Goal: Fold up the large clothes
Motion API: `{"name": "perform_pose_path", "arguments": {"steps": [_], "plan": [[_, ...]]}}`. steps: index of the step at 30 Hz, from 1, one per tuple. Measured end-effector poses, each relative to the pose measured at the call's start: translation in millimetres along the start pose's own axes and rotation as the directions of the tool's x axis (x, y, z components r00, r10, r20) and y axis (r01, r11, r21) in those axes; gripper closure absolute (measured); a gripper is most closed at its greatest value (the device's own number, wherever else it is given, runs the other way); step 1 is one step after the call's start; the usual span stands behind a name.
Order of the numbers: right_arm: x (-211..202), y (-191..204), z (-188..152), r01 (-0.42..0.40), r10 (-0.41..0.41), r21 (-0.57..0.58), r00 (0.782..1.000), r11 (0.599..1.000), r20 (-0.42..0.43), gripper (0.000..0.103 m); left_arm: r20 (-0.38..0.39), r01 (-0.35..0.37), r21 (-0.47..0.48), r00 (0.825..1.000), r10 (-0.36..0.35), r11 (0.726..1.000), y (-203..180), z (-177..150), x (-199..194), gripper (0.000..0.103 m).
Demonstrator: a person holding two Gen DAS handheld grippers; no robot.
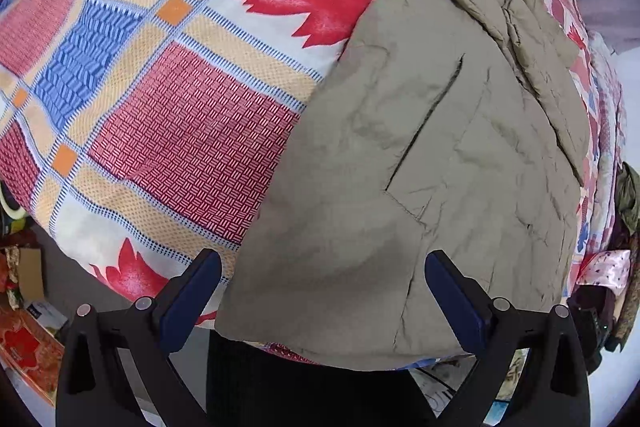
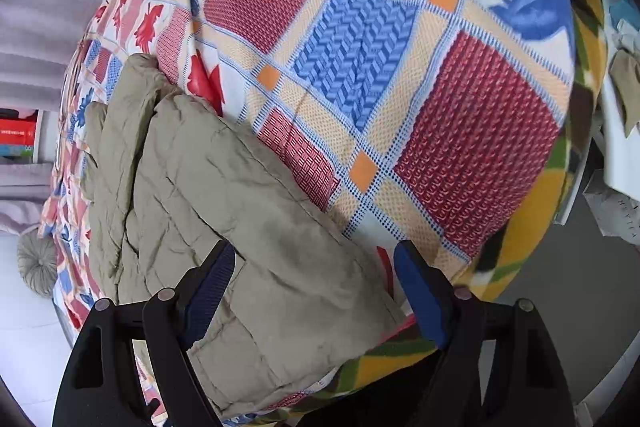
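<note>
Jacket (image 1: 420,167) folded, lying at bed (image 1: 180,99) near edge. My left claw (image 1: 324,291) spread, empty; right claw (image 2: 316,287) spread, empty.

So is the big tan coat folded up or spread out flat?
Folded: the coat lies doubled into a compact bundle, layers stacked.

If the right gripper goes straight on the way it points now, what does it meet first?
Most likely the khaki padded jacket, near its lower corner. The right gripper is open and empty and points steeply down at the jacket's edge; the patterned bedspread lies just beside, so depth leaves some doubt.
</note>
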State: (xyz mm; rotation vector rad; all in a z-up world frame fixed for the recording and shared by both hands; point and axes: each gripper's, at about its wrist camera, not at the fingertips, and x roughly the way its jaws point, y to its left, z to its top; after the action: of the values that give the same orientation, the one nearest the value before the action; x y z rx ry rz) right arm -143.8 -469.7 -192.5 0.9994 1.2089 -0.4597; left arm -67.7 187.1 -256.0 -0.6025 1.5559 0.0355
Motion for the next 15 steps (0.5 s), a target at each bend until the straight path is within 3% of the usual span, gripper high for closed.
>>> {"name": "perform_pose_path", "arguments": {"steps": [4,10,13,15], "plan": [[25.9,-8.1,-1.2,-0.050,0.054,0.048,0.995,0.998,-0.084,0.019,-0.042,0.032,-0.021,0.999,-0.033,0.999,13.7,-4.5,11.1,0.001],[35.0,-2.3,-15.6,-0.131,0.136,0.044,0.979,0.990,-0.152,0.019,-0.072,0.191,-0.069,0.978,-0.196,0.979,11.7,-24.5,13.4,0.001],[38.9,-0.2,-23.7,-0.229,0.242,0.087,0.952,0.969,-0.189,0.019,-0.096,0.237,-0.080,0.965,-0.245,0.968,1.3,-32.1,19.9,0.001],[44.9,1.5,-31.4,-0.301,0.324,0.130,0.918,0.945,-0.228,0.019,-0.108,0.281,-0.103,0.951,-0.291,0.954,-6.0,-34.9,25.4,0.001]]}}
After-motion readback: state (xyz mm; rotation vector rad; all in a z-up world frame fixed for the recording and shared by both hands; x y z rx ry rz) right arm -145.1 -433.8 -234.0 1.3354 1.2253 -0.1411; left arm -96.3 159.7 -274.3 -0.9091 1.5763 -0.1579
